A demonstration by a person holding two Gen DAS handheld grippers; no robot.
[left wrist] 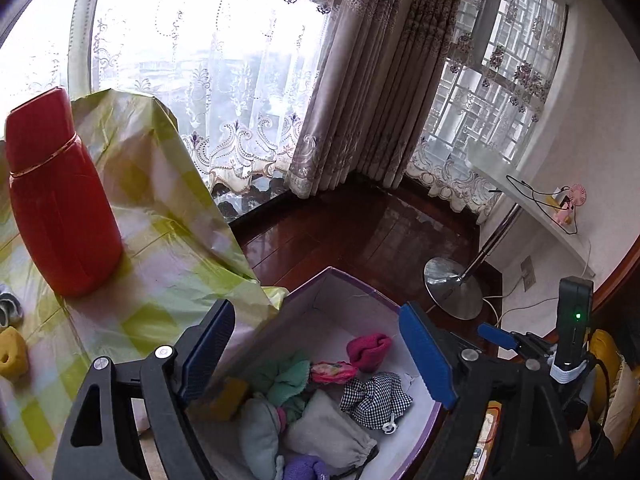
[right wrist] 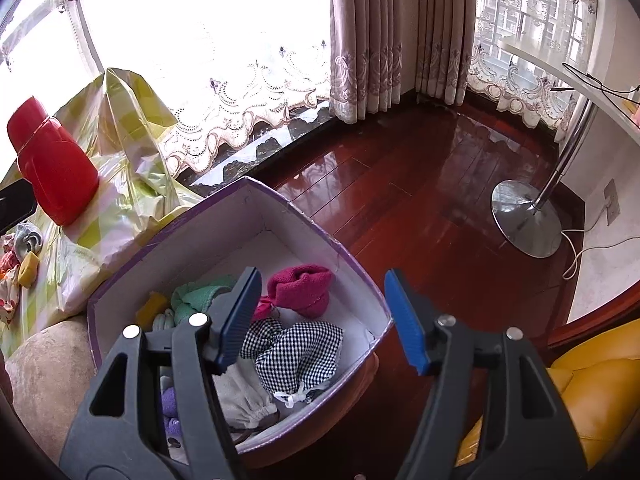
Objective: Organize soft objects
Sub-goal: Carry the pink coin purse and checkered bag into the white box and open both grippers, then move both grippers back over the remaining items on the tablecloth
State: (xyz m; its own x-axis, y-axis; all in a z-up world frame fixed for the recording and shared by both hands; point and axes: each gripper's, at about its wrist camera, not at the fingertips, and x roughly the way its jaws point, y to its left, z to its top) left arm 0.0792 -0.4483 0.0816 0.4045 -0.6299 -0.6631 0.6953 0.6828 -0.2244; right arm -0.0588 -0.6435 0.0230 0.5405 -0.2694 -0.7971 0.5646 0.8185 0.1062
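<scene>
Both our tongs are hanging over the box (right wrist: 320,224) right now. The left gripper (left wrist: 316,354) is spread wide with nothing in it, and the right gripper (right wrist: 320,316) is partway open, also empty. Below them the box already holds the pink knit roll (right wrist: 300,289), the checkered pouch (right wrist: 298,350), a green cloth (left wrist: 286,376) and a grey drawstring bag (left wrist: 328,428). More soft bits sit on the checked tablecloth (left wrist: 160,280) near the red flask (left wrist: 60,200), like the yellow sponge (left wrist: 12,354). We'd guess it's all light and squishy, so pinch through the thick middle, not a loose edge.
</scene>
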